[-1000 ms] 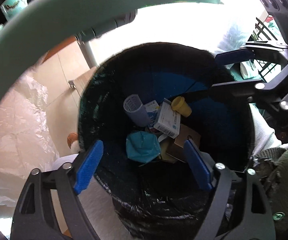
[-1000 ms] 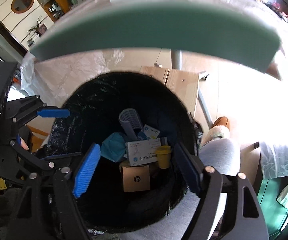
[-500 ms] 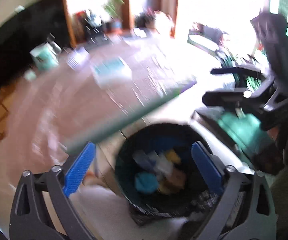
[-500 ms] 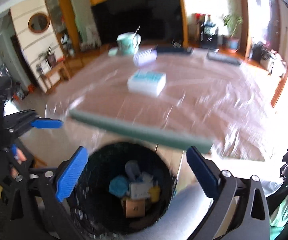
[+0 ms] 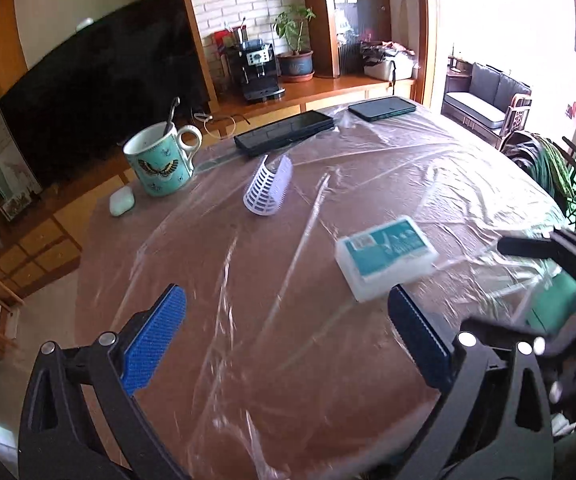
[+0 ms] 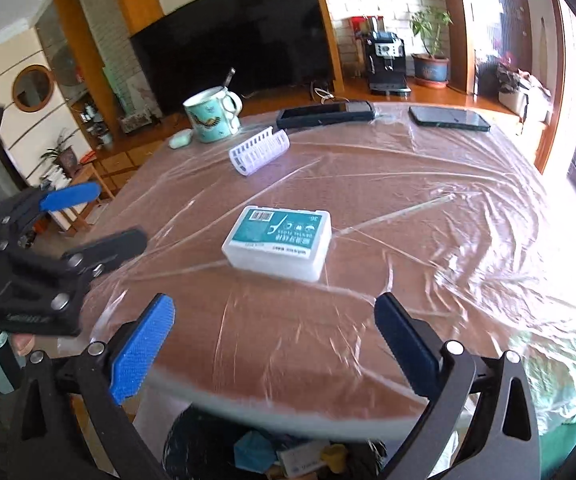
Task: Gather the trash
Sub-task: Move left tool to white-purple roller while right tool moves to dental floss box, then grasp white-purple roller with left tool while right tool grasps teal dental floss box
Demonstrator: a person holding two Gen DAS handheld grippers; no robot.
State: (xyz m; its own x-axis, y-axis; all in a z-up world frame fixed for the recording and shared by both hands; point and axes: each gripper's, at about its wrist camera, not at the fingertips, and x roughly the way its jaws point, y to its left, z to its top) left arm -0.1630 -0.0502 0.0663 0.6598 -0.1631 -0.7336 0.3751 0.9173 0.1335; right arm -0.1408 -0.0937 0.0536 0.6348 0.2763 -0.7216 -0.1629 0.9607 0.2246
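Trash left on the bench looks to be two pieces: a white dental-floss box (image 6: 278, 242) with a teal label, lying flat near the middle of the plastic-covered bench (image 6: 467, 240), and a white slotted plastic tube (image 6: 259, 151) on its side farther back, well apart from the box. Below the near edge of the bench, the right wrist view shows the mouth of a black-lined bin (image 6: 192, 440) already holding a blue face mask (image 6: 254, 450), a small white carton (image 6: 301, 460) and a yellow cap (image 6: 333, 454), so I judge the collecting to be well under way, with these two pieces still to go.

Both tools hover over the near part of the bench, empty. The left gripper (image 5: 284, 340) has its jaws wide, with the floss box just beyond the right-hand jaw. The right gripper (image 6: 274, 344) likewise has jaws wide, pointed nearly straight at the box, which sits between and ahead of them.

At the far side stand things that are probably not trash: a butterfly mug (image 5: 162, 164) with a spoon in it, a pale earbud case (image 5: 122, 201) beside it, and two dark phones (image 5: 286, 132).
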